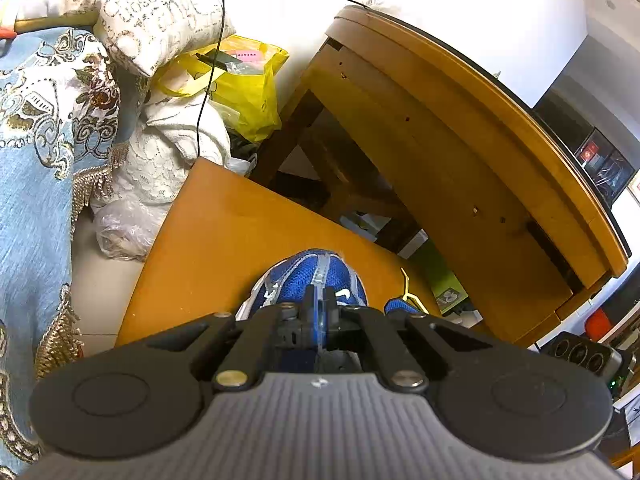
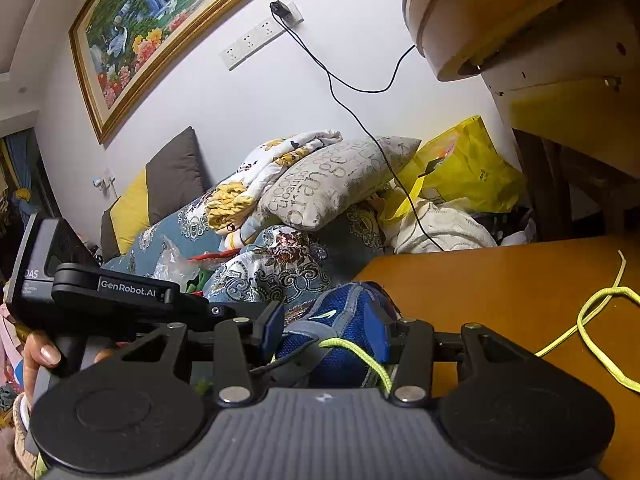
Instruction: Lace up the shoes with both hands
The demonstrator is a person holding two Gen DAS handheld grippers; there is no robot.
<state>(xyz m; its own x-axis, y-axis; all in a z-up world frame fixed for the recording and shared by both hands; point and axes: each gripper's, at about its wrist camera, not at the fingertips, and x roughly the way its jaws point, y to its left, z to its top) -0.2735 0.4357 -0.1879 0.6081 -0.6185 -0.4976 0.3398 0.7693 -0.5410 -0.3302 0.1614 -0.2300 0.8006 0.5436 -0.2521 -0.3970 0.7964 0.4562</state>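
Big round wooden table (image 1: 460,128), tipped on edge, fills the left wrist view from 12 to 4 o'clock. Blue patterned sofa cover (image 1: 36,168) runs down 8 to 10 o'clock, with a printed grey cushion (image 2: 336,180) and a yellow plastic bag (image 2: 468,172) heaped at the wall. A framed painting (image 2: 160,20) hangs at 11 o'clock in the right wrist view; a black cable (image 2: 340,92) drops from the wall socket strip.

My desk (image 1: 224,240) is the orange-brown board. The blue mesh shoe (image 1: 308,276) sits on it, toe away from me, dead centre in both views.

My right tool (image 2: 326,332) stands half-open astride the shoe; its blue pads flank the upper at 9 and 3 o'clock. I cannot tell whether the pads press on the shoe or only touch.

My left tool (image 1: 319,304) is closed, fingertips together over the middle of the shoe. A pale strip shows between them; I cannot tell whether it is held or what it is. In the right wrist view the left tool's body comes in from 9 o'clock, with a hand (image 2: 40,356) wrapped on its grip.

The yellow-green lace (image 2: 592,320) lies loose in a loop on the desk at 3 o'clock, one stretch crossing the shoe upper.
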